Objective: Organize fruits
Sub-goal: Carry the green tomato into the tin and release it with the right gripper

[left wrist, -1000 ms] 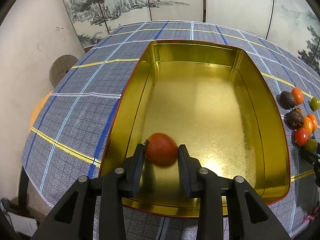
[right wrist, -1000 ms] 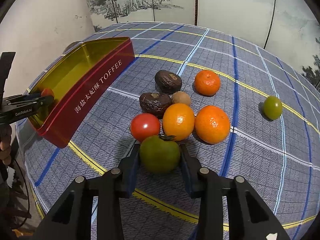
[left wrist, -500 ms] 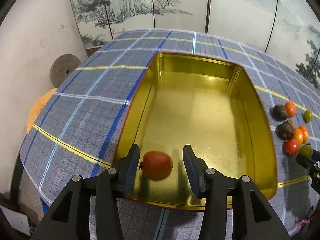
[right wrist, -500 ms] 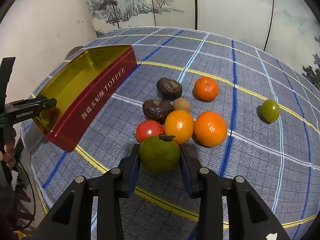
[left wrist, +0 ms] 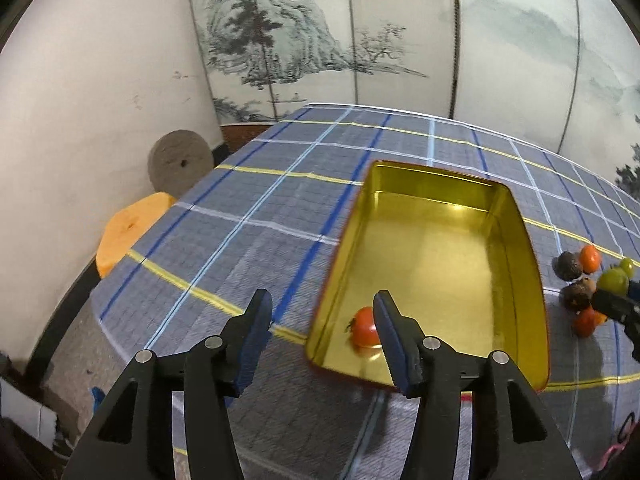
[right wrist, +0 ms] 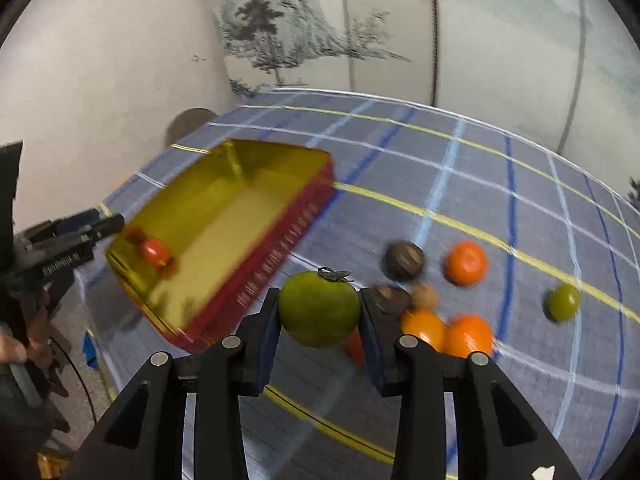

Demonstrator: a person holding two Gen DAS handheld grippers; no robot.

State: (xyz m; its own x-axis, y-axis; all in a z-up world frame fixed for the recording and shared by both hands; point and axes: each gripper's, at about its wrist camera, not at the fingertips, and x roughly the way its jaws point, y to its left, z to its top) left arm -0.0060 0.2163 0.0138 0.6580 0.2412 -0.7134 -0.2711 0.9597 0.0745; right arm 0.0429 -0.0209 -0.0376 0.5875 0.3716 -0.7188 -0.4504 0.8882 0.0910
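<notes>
Left gripper (left wrist: 322,332) above the near end of the gold tin (left wrist: 520,224) – jaws opening, nothing between them; the red tomato (left wrist: 363,332) lies loose on the tin floor. Right gripper (right wrist: 319,316) clamped on the green tomato (right wrist: 318,308), clear of the remaining fruit (right wrist: 466,262) on the checked cloth (right wrist: 520,360)

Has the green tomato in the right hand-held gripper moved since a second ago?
Yes. The green tomato, clamped in the right hand-held gripper, has lifted off the tablecloth, toward the tin.
</notes>
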